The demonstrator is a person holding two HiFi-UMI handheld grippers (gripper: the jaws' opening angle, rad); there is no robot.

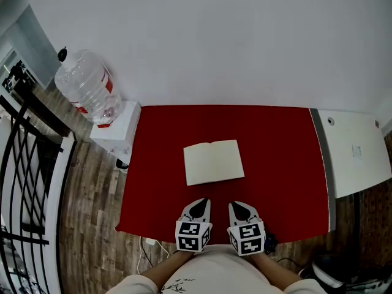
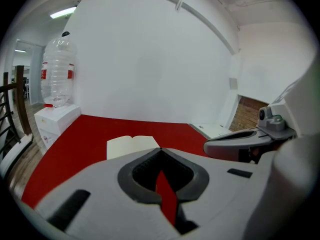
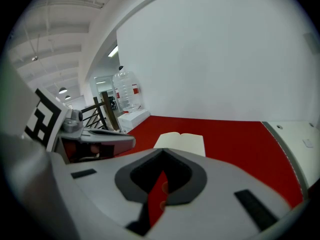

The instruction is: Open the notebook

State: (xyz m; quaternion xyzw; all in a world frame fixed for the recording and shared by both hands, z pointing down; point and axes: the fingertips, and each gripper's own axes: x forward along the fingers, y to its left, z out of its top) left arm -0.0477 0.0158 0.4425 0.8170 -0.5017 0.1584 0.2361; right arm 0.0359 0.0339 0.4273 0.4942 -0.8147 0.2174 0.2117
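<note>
The notebook (image 1: 214, 162) lies open, apparently flat, on the table (image 1: 282, 158). The left gripper (image 1: 198, 204) and right gripper (image 1: 239, 207), both closed on nothing, are best kept off its pages.

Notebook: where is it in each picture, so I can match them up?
Head view: the notebook lies open near the middle of the picture.
Left gripper view: the notebook is low and left of centre, just above the jaws.
Right gripper view: the notebook is low and near the centre.
Shared landmark: the water bottle, left of the notebook in every view.
</note>
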